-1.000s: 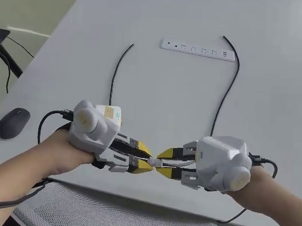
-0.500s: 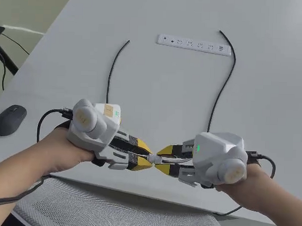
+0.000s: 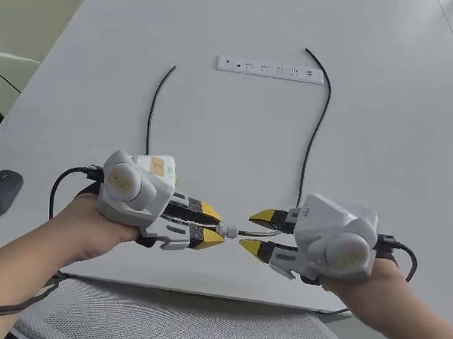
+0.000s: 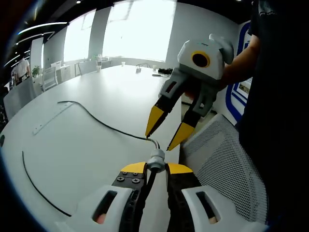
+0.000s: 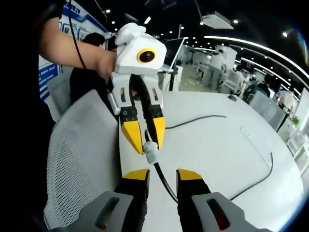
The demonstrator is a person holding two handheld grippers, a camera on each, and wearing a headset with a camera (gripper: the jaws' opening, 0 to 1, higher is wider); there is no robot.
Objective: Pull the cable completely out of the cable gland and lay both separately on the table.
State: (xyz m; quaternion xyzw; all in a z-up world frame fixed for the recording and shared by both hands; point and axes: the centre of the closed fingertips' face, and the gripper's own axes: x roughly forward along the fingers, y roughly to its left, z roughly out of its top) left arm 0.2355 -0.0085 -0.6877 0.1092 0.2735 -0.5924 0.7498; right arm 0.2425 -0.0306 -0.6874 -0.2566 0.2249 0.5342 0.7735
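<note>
Left hand-held gripper [image 3: 213,230]: clenched on the cable gland, its yellow tips pressed to either side of it; held in the person's left hand above the near edge of the desk.
Right hand-held gripper [image 3: 254,231]: released, its yellow jaws spread apart and grasping nothing; it points at the left one, tip to tip with a short gap between them.
Cable gland [image 3: 228,231]: small, pale grey, held in the air between the left jaws, and its front end pokes out toward the right hand-held gripper. In the left gripper view it sits right at the tips [image 4: 155,160].
Cable [image 3: 248,233]: still threaded through the gland. One stretch leaves the gland's front and passes between the open right jaws, which do not squeeze it [image 5: 164,179]. The other stretch runs back along the left hand-held gripper between its jaws.
Desk [image 3: 235,125]: white, seen from above, with neither the gland nor the cable lying on it.
Power strip [image 3: 271,70]: white, at the far side of the desk, and its black cord [image 3: 315,128] curves toward the near edge.
Loose black lead [image 3: 150,111]: lies on the desk left of the strip, well apart from it.
Mouse [image 3: 1,193]: dark, at the left edge of the desk.
Mesh chair [image 3: 154,316]: grey, below the desk's near edge under both hands.
</note>
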